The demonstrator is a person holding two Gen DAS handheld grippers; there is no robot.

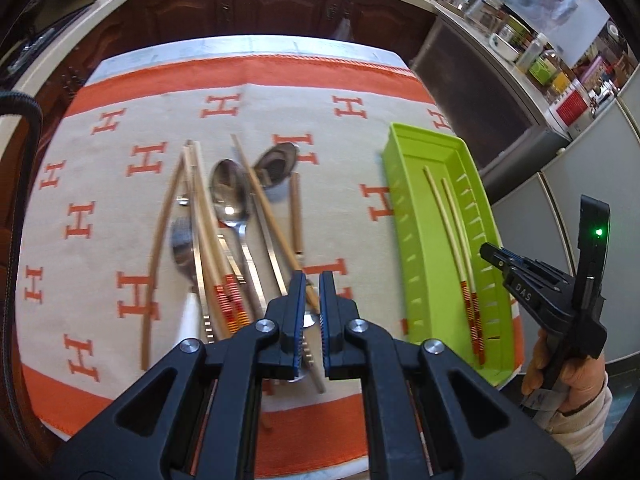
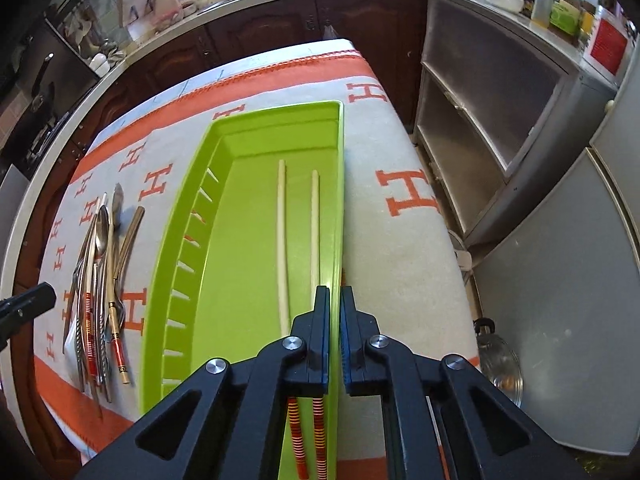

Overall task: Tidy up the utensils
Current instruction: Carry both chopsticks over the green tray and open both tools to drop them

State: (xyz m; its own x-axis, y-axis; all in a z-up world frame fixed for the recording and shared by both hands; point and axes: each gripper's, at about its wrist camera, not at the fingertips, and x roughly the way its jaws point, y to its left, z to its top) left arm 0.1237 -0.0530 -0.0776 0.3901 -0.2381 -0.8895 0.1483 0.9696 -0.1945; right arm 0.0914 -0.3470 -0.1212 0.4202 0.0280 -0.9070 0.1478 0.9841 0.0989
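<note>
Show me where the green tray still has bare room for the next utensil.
The green tray is bare on its slotted-wall side, left of the two chopsticks in the right wrist view, and at its far end beyond their tips. The chopsticks crowd its right wall. The utensil pile on the cloth is cluttered.

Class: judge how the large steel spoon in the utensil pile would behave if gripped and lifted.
The large steel spoon looks rigid. Its polished surface probably slips between pads. It lies among chopsticks, so lifting may disturb them.

Orange "H" letters cover the tablecloth [image 1: 280,92]; "DAS" is printed on the right gripper [image 1: 490,252].
</note>
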